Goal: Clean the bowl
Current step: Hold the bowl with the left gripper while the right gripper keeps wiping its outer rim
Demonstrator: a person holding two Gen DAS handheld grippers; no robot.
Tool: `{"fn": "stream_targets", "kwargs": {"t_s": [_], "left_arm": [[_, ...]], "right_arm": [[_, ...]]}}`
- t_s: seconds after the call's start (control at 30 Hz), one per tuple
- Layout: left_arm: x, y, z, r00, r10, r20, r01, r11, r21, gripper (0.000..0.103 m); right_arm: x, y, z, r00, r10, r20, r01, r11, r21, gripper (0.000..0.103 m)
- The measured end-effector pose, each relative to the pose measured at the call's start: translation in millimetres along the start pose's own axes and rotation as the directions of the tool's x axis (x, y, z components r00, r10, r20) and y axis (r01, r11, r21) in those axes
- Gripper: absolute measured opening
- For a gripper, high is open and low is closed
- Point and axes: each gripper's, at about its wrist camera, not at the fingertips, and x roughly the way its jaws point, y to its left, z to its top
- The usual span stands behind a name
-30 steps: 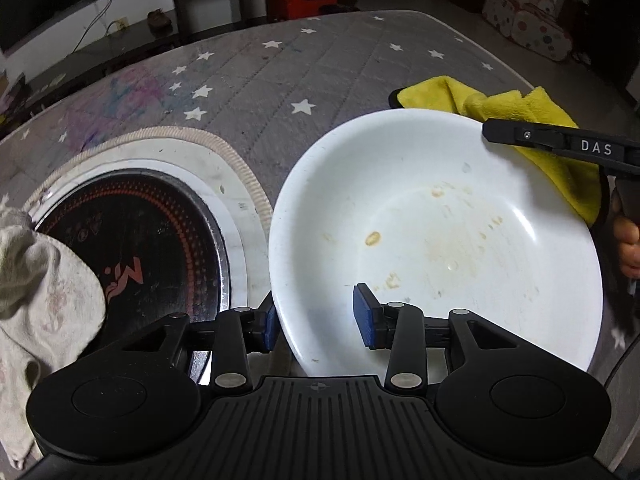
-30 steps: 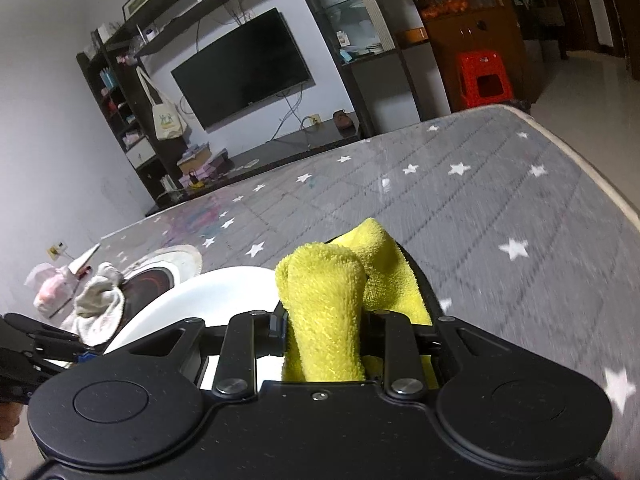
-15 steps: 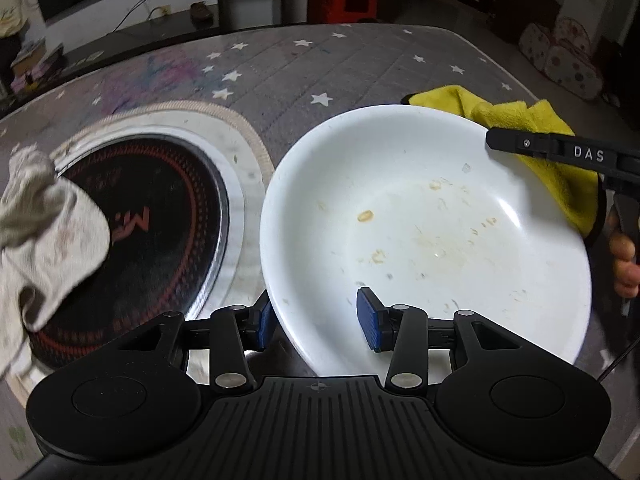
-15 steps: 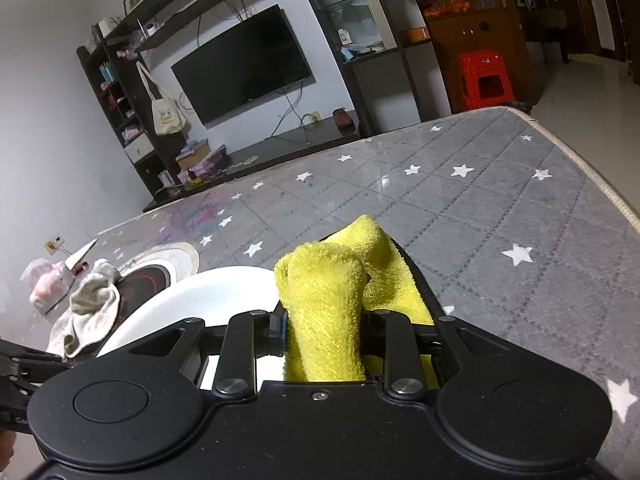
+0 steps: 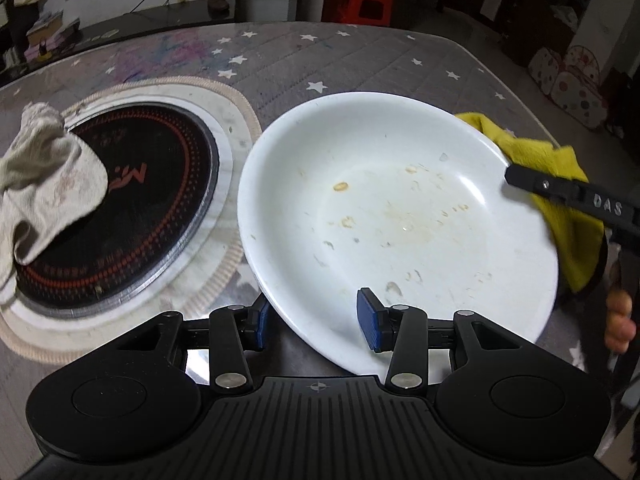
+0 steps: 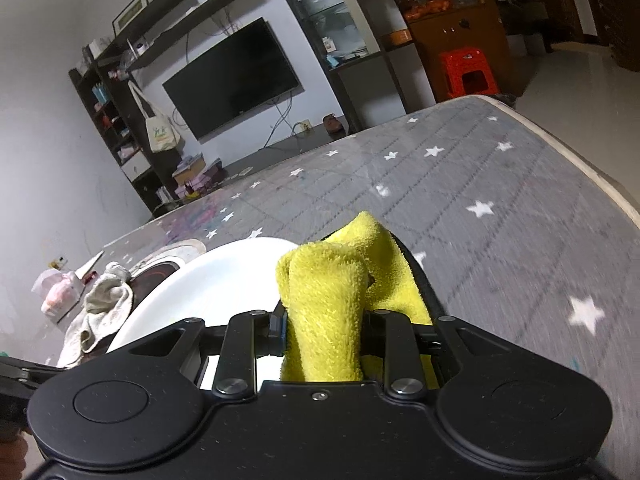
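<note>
A white bowl [image 5: 400, 208] with brown food smears is tilted up off the table. My left gripper [image 5: 315, 320] is shut on its near rim, one blue pad inside and the other under the outside wall. My right gripper [image 6: 324, 332] is shut on a folded yellow cloth [image 6: 324, 312]. In the left wrist view that cloth [image 5: 560, 176] hangs over the bowl's right rim, with one black finger [image 5: 536, 182] of the right gripper across it. The right wrist view shows the bowl [image 6: 208, 280] just left of the cloth.
A round black induction hob [image 5: 120, 208] is set in the table to the left of the bowl, with a beige rag [image 5: 44, 184] lying on it. The grey star-patterned table cover [image 5: 360, 60] stretches beyond. The table edge [image 6: 580, 152] curves at the right. A hand [image 5: 618, 320] shows at the far right.
My right gripper and the yellow cloth have drawn in toward the bowl's right rim. The bowl in my left gripper has shifted and rolled a little, and more of the hob and rag shows.
</note>
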Motion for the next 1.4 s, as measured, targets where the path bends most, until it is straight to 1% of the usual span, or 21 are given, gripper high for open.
{"fn": "stream_targets", "kwargs": {"t_s": [0.07,0.17,0.27,0.5,0.6,0.83,0.87,1.03,1.17,1.4], "left_arm": [[-1.4,-0.9,-2.5,1.000,0.002,0.003,-0.002,1.000,-0.022,0.042],[-2.6,1.6,-3.4,1.000,0.008,0.008,-0.008,0.998,-0.060,0.036],[-4.0,4.8,-3.1,1.000,-0.001,0.011,0.002,0.998,-0.064,0.033],[-6.2,9.0,-3.8,0.999,-0.050,0.000,0.050,0.999,-0.007,0.033],[-4.5,7.9,0.5,0.999,-0.052,-0.005,0.052,0.998,0.041,0.033],[7.9,10.0,17.5,0.999,-0.037,-0.011,0.038,0.989,0.141,0.036],[9.4,10.0,19.8,0.999,-0.035,-0.012,0.036,0.988,0.151,0.036],[22.7,8.7,38.2,1.000,-0.018,-0.013,0.021,0.974,0.225,0.038],[32.2,9.4,50.9,1.000,-0.019,-0.014,0.022,0.965,0.260,0.039],[45.5,7.5,70.8,1.000,-0.014,-0.021,0.019,0.957,0.289,0.040]], "right_arm": [[-7.1,0.2,-5.6,1.000,0.003,0.006,-0.003,1.000,0.007,0.028],[-18.0,4.1,-11.4,1.000,0.006,0.015,-0.006,1.000,-0.007,0.028],[-28.3,6.0,-17.5,1.000,0.021,0.020,-0.021,1.000,-0.004,0.028],[-44.9,0.7,-30.0,0.996,0.083,0.020,-0.084,0.994,0.063,0.028],[-42.8,-1.1,-29.1,0.996,0.084,0.023,-0.086,0.994,0.066,0.028],[-19.6,-8.2,-10.1,0.997,0.065,0.029,-0.068,0.993,0.101,0.028],[-18.4,-8.3,-11.5,0.998,0.061,0.029,-0.064,0.993,0.102,0.028],[0.8,-18.6,6.1,0.998,0.058,0.016,-0.059,0.992,0.113,0.028],[14.8,-25.5,19.4,0.998,0.060,0.003,-0.060,0.991,0.121,0.028],[34.8,-31.1,38.1,0.998,0.056,-0.025,-0.054,0.995,0.088,0.028]]}}
